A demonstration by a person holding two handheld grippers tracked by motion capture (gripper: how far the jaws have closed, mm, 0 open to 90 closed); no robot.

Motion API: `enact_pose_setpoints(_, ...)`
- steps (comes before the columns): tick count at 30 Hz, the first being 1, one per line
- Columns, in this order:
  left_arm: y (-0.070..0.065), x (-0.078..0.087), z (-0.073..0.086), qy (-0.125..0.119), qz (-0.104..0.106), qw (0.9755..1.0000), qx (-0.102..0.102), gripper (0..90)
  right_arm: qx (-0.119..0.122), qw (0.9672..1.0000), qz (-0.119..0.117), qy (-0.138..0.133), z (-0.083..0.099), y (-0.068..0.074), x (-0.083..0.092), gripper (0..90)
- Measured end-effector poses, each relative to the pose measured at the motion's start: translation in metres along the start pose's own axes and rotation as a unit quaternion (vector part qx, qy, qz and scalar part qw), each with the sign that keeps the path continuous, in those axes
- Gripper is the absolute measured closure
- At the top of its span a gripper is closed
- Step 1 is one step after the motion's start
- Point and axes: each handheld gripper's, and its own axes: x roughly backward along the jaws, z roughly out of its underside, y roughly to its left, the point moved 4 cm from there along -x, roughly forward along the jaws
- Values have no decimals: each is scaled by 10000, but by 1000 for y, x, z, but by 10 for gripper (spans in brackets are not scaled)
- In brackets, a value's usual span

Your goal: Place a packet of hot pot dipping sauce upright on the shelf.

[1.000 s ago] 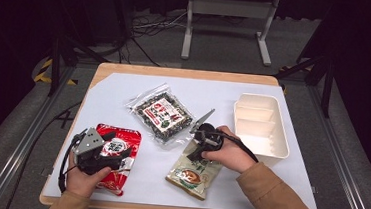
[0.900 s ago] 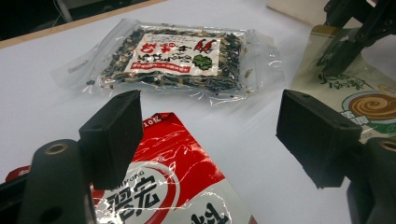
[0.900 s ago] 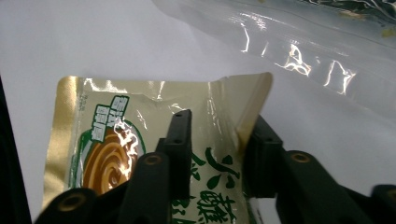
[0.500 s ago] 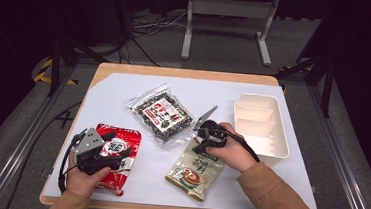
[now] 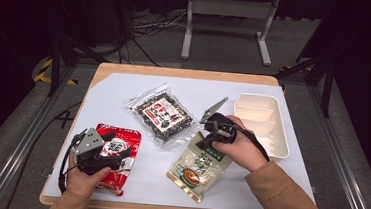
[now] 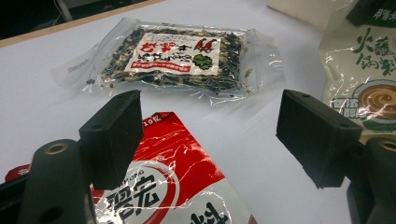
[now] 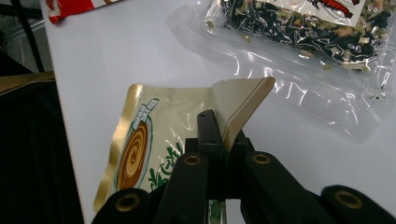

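Note:
A beige and green soup pouch lies at the front middle of the white table top. My right gripper is shut on its top edge, and that edge is bent up off the table while the lower end still rests on it. Over a red snack packet at the front left, my left gripper is open. Its jaws stand wide apart above the packet with nothing between them.
A clear bag of dark dried mix lies in the middle, just beyond both grippers. A white compartment tray sits at the right. The wooden table edge runs along the back.
My right gripper has closed on the pouch's top edge and risen a little, lifting that end. The left gripper and the red packet have stayed put.

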Motion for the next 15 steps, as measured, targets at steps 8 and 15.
enact_pose_setpoints(8,0,0,0,3,4,10000,26,234,216,9994,-86,-248,-9,16,28,898)
enact_pose_setpoints(15,0,0,0,4,-4,10000,24,234,421,9985,59,-343,-17,22,53,898)
